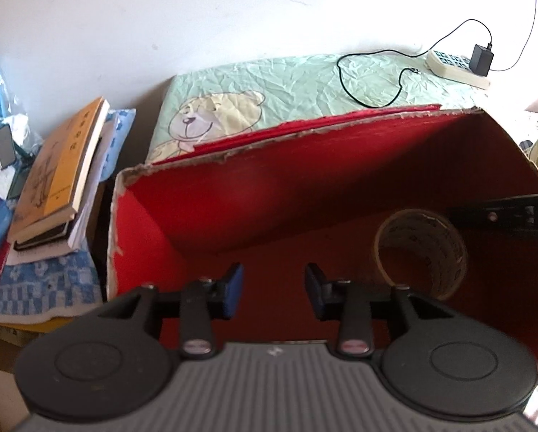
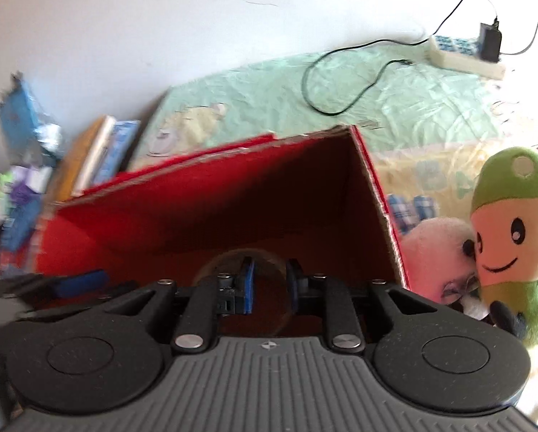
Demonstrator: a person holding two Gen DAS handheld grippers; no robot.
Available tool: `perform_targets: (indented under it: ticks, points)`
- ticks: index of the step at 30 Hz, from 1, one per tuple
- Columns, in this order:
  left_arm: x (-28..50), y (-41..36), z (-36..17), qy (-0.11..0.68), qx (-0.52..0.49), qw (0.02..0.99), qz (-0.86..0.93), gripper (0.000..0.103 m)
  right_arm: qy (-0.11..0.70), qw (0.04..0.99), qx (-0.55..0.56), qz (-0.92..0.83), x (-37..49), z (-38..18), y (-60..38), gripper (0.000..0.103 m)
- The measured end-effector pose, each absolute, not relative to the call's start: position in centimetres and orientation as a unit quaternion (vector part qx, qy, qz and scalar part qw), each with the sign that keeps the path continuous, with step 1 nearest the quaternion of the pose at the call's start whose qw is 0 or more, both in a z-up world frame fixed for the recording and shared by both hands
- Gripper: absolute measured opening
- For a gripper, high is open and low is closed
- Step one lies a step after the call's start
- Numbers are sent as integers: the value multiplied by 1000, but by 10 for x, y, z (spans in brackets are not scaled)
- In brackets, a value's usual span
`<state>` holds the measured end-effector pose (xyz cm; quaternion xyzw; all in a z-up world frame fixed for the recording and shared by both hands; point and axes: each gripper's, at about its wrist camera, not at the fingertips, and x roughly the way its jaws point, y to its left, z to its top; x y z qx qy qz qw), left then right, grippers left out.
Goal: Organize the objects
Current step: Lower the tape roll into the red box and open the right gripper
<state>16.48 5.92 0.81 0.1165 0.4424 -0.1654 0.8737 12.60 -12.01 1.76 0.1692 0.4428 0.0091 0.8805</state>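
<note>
A red cardboard box [image 1: 254, 194] stands open on the table; it also shows in the right wrist view [image 2: 182, 212]. A roll of clear tape [image 1: 421, 252] stands on edge on the box floor. My left gripper [image 1: 273, 293] is open and empty inside the box, left of the roll. My right gripper [image 2: 270, 286] is over the box with its jaws apart around the tape roll [image 2: 211, 270], one finger inside the ring. Whether the pads touch the roll is unclear. A black part of the right gripper [image 1: 502, 212] enters the left wrist view above the roll.
A stack of books [image 1: 58, 176] lies left of the box. A green plush toy [image 2: 513, 237] and a pink plush [image 2: 438, 252] sit right of it. A power strip [image 1: 456, 66] with a black cable [image 1: 369, 82] lies on the green bear-print cloth [image 1: 269, 86] behind.
</note>
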Motion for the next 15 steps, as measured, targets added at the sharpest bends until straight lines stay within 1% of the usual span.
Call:
perform_targets:
  ticks: [4, 8, 9, 10, 12, 14, 15]
  points:
    - [167, 63, 8, 446, 107, 873, -166, 48, 485, 843, 210, 104, 126, 18, -113, 22]
    - [165, 62, 8, 441, 113, 874, -169, 48, 527, 812, 202, 151, 132, 6, -93, 22]
    - [163, 61, 7, 438, 121, 875, -168, 47, 536, 803, 202, 163, 134, 2, -88, 19]
    - [162, 59, 7, 435, 130, 877, -161, 47, 542, 798, 201, 170, 135, -2, -84, 17]
    - [162, 61, 7, 433, 128, 875, -173, 50, 546, 800, 196, 155, 139, -6, -82, 20]
    - [160, 60, 7, 426, 135, 877, -177, 50, 548, 801, 199, 134, 144, -11, -84, 20]
    - [158, 59, 7, 422, 141, 877, -181, 50, 548, 801, 208, 126, 147, -14, -87, 16]
